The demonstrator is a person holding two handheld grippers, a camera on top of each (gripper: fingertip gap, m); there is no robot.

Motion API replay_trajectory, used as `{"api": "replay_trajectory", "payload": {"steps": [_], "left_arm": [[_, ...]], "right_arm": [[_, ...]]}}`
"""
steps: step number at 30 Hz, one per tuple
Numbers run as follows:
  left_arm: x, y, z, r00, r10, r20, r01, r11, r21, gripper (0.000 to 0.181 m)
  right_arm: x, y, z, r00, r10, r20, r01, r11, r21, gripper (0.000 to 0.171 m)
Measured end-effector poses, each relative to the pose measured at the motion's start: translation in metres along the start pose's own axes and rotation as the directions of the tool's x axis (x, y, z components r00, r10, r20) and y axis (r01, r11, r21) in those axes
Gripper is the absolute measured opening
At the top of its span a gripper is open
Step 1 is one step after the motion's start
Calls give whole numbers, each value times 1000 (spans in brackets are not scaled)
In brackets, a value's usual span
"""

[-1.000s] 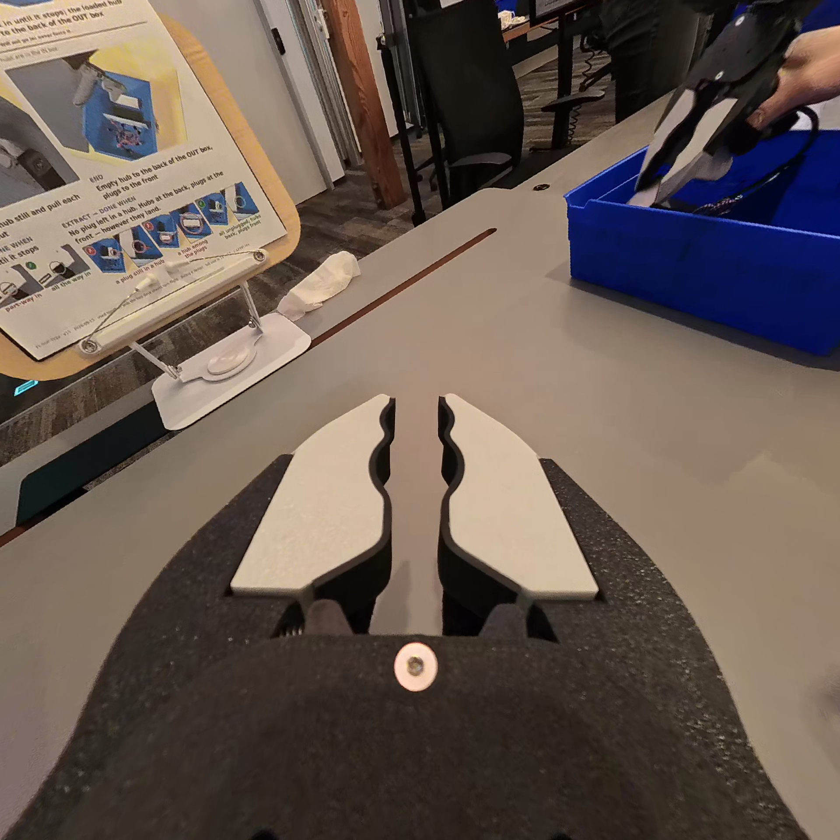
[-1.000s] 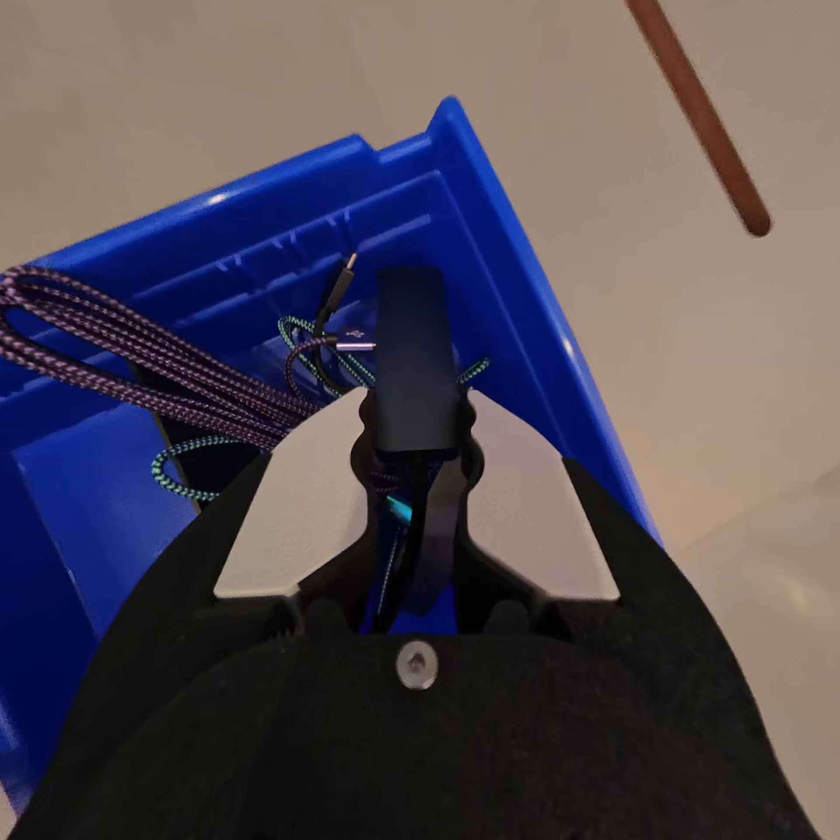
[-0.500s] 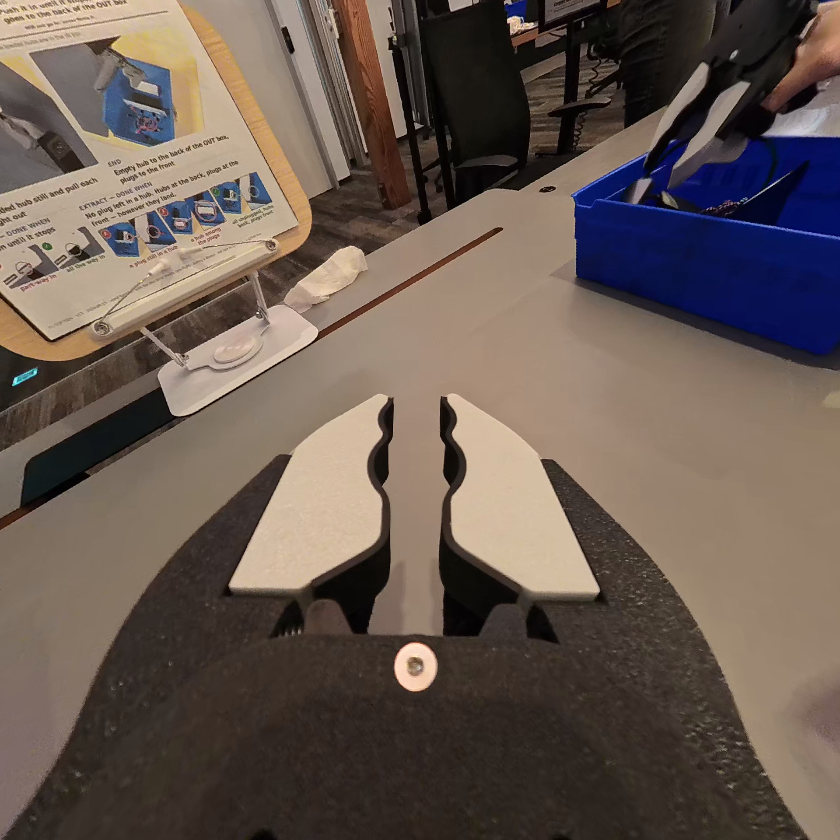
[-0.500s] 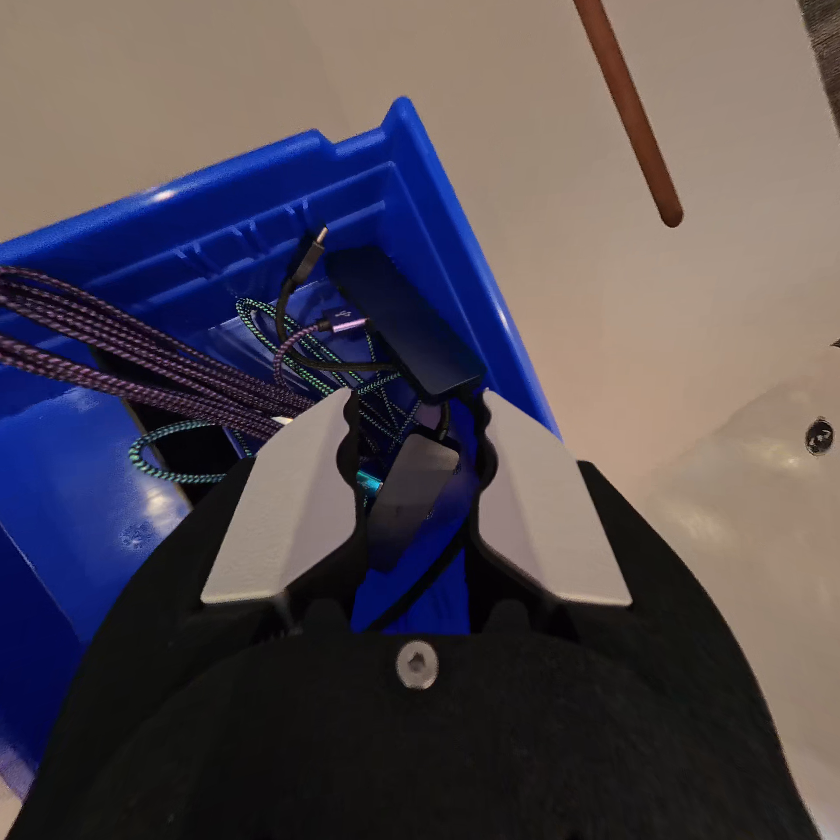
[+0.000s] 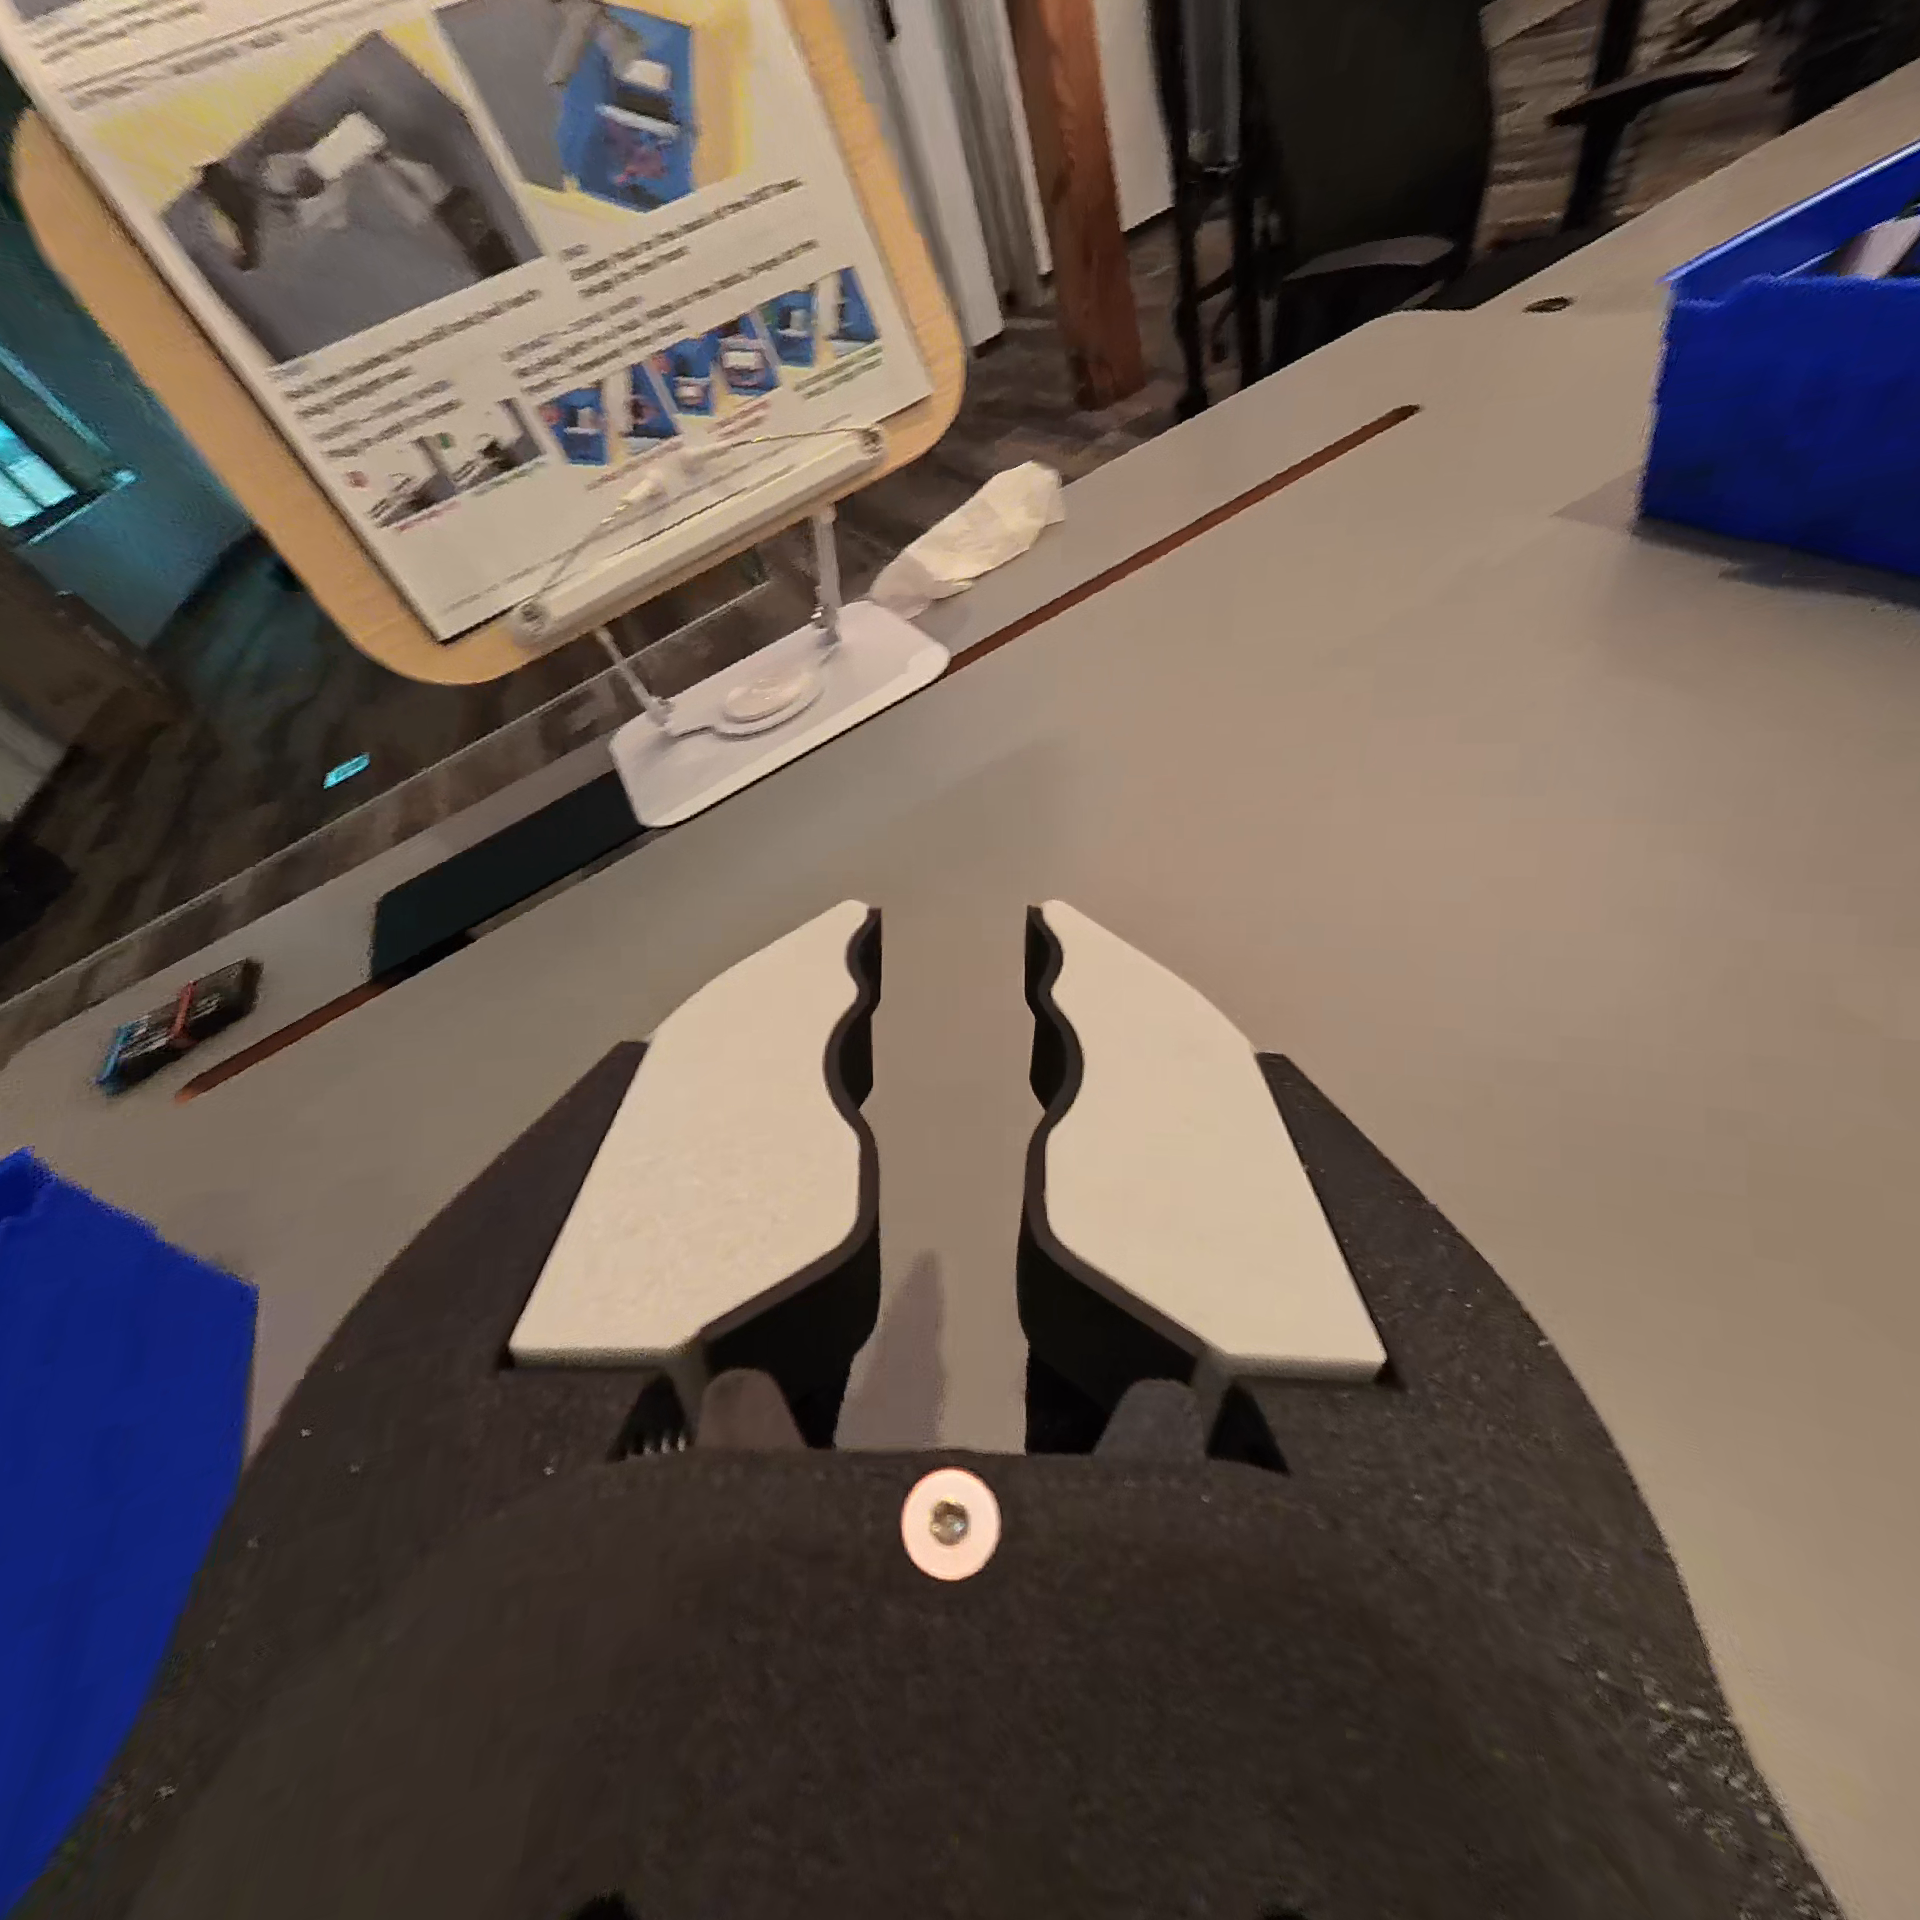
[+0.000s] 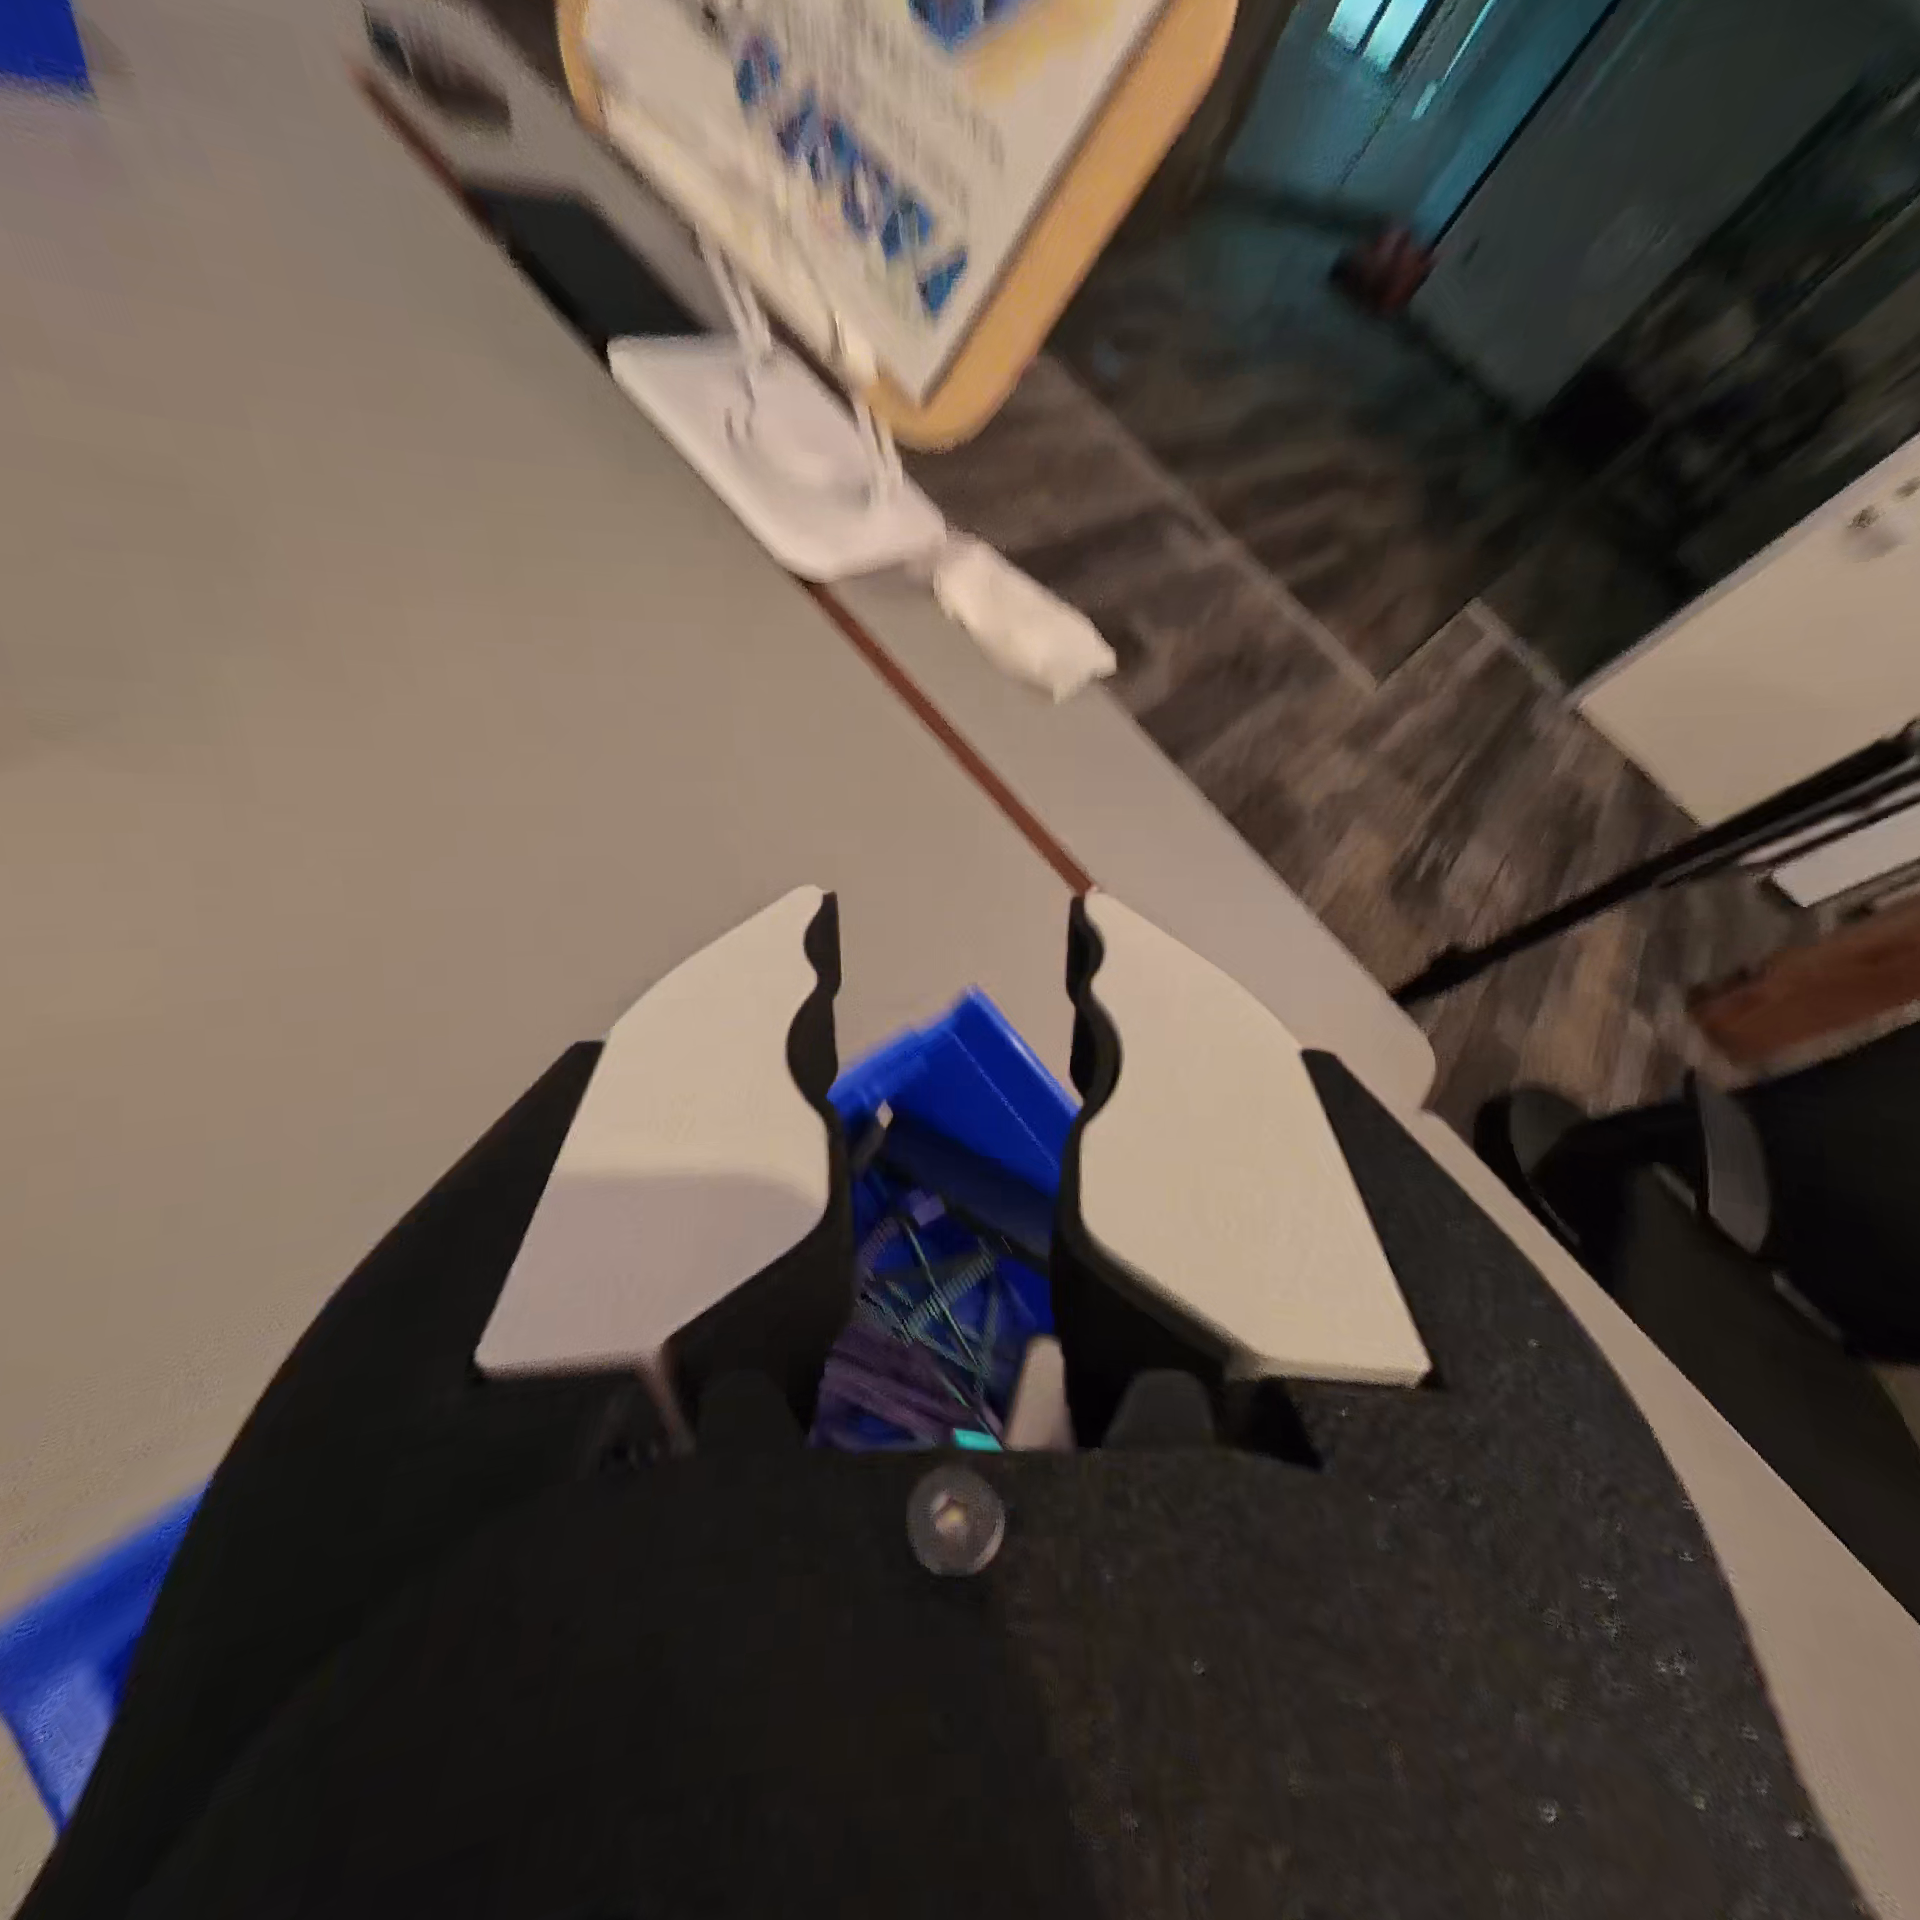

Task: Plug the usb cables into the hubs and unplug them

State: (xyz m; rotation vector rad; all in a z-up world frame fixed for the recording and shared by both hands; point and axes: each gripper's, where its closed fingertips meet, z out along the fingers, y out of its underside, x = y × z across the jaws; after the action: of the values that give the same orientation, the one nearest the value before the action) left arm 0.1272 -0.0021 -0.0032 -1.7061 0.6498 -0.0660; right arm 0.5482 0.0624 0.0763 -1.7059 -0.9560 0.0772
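My right gripper (image 6: 951, 904) is open and empty, tilted up above the blue bin (image 6: 966, 1060). Between its fingers I see purple and green braided USB cables (image 6: 925, 1320) lying in the bin. A dark shape among them may be the hub, but the view is blurred. My left gripper (image 5: 951, 914) is open and empty, low over the bare grey table (image 5: 1351, 831). The same blue bin (image 5: 1787, 416) shows at the far right of the left wrist view.
A second blue bin (image 5: 94, 1455) stands at my near left. An instruction board on a white stand (image 5: 499, 312) is at the table's far edge, with a crumpled white cloth (image 5: 966, 540) beside it. A small dark object (image 5: 177, 1023) lies far left.
The right gripper opened, let the black hub drop into the blue bin, then lifted and tilted up. The left gripper swung left and its fingers spread a little wider.
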Motion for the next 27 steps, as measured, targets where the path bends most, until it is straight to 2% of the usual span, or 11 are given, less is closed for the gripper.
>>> {"api": "replay_trajectory", "payload": {"steps": [2, 4, 6, 9, 13, 17, 20, 23, 27], "left_arm": [[-15, 9, -5, 999, -14, 34, 15, 1000, -19, 27], [-29, 17, -11, 997, -52, 53, 54, 998, -39, 29], [-45, 27, -17, 993, -89, 74, 94, 993, -68, 32], [-71, 39, -28, 982, -151, 111, 161, 983, -85, 35], [-115, 56, -58, 955, -210, 207, 230, 970, -78, 37], [-165, 79, -103, 913, -228, 337, 272, 958, -89, 38], [-199, 112, -127, 882, -152, 445, 265, 942, -204, 42], [-211, 144, -129, 874, -104, 475, 278, 908, -314, 44], [-212, 167, -119, 859, -74, 507, 298, 877, -376, 44]], "right_arm": [[-25, -18, 5, 999, 41, -9, -40, 998, 58, 45], [-52, -24, 18, 996, 89, 11, -90, 995, 36, 52], [-79, -35, 33, 991, 130, 36, -131, 990, 49, 50], [-111, -59, 51, 980, 195, 32, -198, 968, 153, 44], [-155, -72, 74, 948, 305, 86, -317, 922, 222, 41], [-204, -49, 103, 919, 374, 127, -389, 912, 130, 43], [-225, -31, 117, 921, 377, 98, -383, 923, 50, 44], [-234, -28, 118, 932, 350, 93, -352, 936, 10, 44], [-230, -36, 111, 939, 331, 96, -332, 943, -3, 44]]}}
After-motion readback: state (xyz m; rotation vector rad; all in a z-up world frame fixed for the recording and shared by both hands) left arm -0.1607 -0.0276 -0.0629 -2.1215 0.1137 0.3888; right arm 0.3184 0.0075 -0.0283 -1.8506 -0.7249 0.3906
